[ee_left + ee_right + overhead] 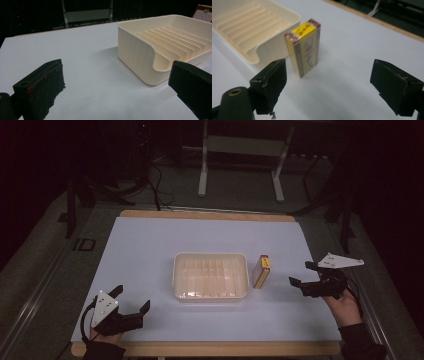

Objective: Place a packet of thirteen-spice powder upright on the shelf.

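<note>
A cream ribbed tray (210, 295) sits at the middle of the white table top; its near corner (140, 55) shows in the left gripper view. A small yellow and dark red box (261, 271) stands on its long edge just right of the tray, apart from it, and is seen close up in the right gripper view (304, 50). My left gripper (132, 299) rests open near the front left of the table, jaws wide, nothing between them (115, 87). My right gripper (301, 274) is open at the right, pointing at the box, a short way from it (329, 85).
The white mat (150, 245) lies on a wooden table (210, 349) whose edge shows at front and back. Beyond the far edge stand white frame legs (202, 180) and dark cables (157, 190) on the floor. The tray holds nothing.
</note>
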A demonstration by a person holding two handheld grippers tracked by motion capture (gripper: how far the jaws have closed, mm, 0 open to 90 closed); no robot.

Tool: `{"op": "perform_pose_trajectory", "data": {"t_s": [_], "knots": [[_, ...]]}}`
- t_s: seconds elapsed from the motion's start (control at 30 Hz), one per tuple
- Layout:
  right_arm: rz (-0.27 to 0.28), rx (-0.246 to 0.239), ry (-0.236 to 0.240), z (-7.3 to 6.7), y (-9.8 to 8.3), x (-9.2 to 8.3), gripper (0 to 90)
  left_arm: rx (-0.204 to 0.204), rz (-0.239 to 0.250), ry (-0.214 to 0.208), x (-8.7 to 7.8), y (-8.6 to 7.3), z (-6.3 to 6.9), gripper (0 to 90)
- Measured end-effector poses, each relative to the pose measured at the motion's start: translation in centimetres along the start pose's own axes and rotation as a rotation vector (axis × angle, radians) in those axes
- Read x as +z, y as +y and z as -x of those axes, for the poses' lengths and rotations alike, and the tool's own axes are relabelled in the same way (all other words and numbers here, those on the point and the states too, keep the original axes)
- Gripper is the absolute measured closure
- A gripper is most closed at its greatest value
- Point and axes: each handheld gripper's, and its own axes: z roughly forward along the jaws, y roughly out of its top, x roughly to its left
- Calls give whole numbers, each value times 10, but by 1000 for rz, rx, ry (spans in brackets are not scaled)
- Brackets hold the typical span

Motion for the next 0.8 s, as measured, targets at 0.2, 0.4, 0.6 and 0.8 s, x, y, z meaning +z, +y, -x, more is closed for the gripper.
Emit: {"op": "perform_pose_trajectory", "data": {"t_s": [0.2,0.4,0.6,0.8], "knots": [[-107,-18,61,8,5,1,137,1,-4,-4,1,0,0,4],[-225,-66,156,17,3,2,138,-1,-9,-2,1,-1,-1,4],[-330,-144,244,20,1,6,139,0,-15,-3,2,-1,-1,4],[-436,-215,304,18,-1,9,140,0,-17,-5,2,-1,-1,4]]}}
